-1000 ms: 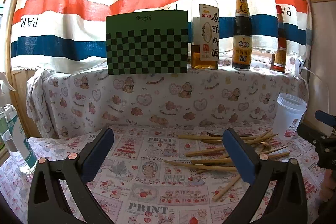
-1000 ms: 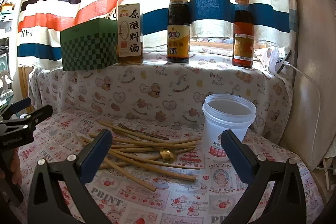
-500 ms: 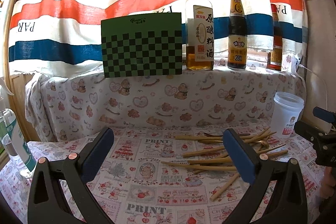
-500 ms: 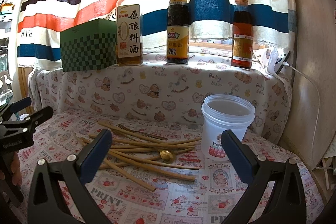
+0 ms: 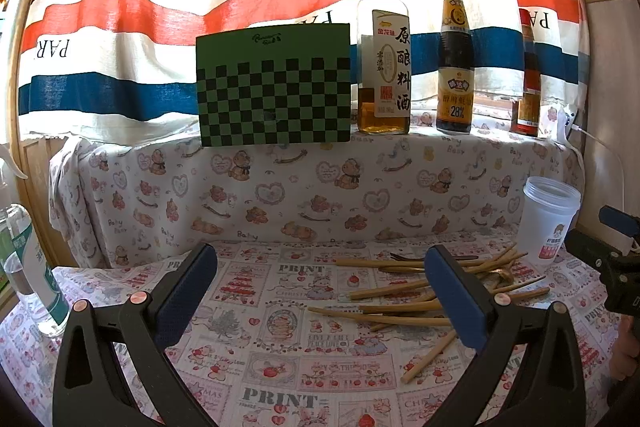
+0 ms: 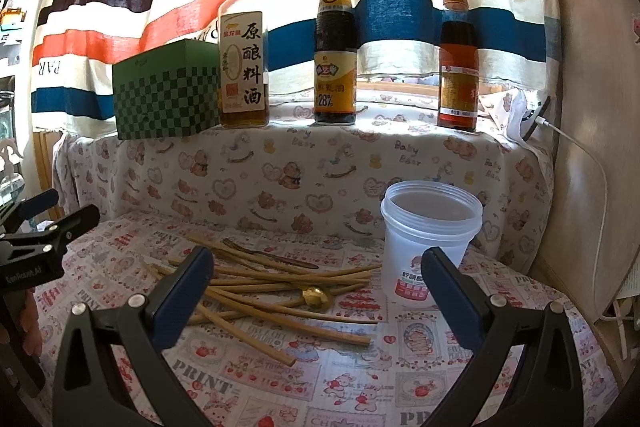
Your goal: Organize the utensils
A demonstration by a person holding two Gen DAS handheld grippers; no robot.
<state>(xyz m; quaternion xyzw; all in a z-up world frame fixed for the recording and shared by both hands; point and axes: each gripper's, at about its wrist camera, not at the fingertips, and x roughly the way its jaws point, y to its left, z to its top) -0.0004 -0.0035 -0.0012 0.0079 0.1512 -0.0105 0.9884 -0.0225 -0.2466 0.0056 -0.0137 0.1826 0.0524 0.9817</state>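
Plainly, nothing had been picked up at this moment: the left hand-held gripper (image 5: pixel 320 291) hung above the patterned surface (image 5: pixel 280 367) with its fingers spread wide and nothing between them, and the right hand-held gripper (image 6: pixel 318 291) was likewise spread apart and empty. The bamboo chopsticks (image 6: pixel 280 291) lay scattered and crossing one another on the cloth, with a gold spoon (image 6: pixel 316 297) among them and a dark fork (image 6: pixel 272 255) at the far edge of the heap. The translucent plastic cup (image 6: pixel 430 239) stood upright just beside the heap, and appeared empty. The step in hand looked like the approach to a first pick. The next move would probably call for lowering one gripper astride a single chopstick lying clear of the tangle, closing on it, then carrying it to the cup.
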